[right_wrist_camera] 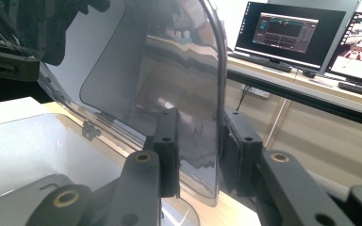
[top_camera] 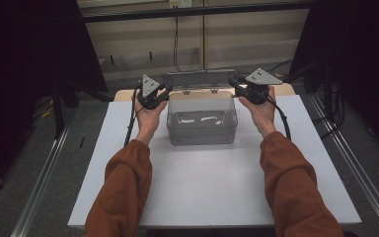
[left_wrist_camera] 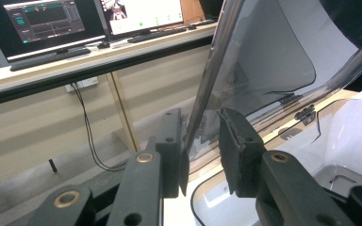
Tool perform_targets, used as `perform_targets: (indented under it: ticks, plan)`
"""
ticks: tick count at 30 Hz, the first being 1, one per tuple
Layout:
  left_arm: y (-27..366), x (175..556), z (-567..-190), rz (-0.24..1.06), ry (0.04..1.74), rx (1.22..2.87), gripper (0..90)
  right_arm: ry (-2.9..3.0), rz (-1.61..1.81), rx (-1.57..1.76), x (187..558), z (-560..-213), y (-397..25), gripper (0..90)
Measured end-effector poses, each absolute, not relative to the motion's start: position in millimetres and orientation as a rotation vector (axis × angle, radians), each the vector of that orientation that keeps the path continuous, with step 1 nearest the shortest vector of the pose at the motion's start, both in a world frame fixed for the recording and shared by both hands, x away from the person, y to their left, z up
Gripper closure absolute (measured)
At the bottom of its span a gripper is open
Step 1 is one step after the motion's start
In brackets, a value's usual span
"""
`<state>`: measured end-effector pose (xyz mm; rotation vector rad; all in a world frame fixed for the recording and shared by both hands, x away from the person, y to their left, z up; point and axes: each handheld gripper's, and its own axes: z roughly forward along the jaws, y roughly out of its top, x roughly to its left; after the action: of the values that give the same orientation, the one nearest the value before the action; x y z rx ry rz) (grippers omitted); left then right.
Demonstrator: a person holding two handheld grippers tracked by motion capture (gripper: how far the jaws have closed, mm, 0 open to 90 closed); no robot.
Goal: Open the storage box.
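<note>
The clear lid (top_camera: 197, 79) of the transparent box (top_camera: 202, 121) stands raised, nearly upright on its hinges (left_wrist_camera: 306, 114) at the box's far edge, and each of its side edges runs between a pair of jaws. In the left gripper view the lid's edge passes through the gap of the left gripper (left_wrist_camera: 202, 150), close against the left-hand jaw and apart from the other (the jaws are parted, not closed on it). In the right gripper view the right gripper (right_wrist_camera: 200, 153) straddles the lid's rounded corner, with the plastic between its parted jaws; whether either pad touches it, I cannot tell. The box sits toward the far middle of the white counter (top_camera: 202, 187). Monitors (right_wrist_camera: 287, 30) glow on a desk beyond.
</note>
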<state>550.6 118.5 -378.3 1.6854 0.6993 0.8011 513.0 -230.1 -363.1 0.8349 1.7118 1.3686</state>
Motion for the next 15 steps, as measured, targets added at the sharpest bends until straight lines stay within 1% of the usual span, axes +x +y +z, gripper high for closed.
perform_targets:
  ticks: [15]
  plan:
    - [118.3, 558.7, -379.3, 0.799, 0.694, 1.686, 71.2, 1.731, 1.342, 0.855, 524.4, -369.6, -229.9, 68.8]
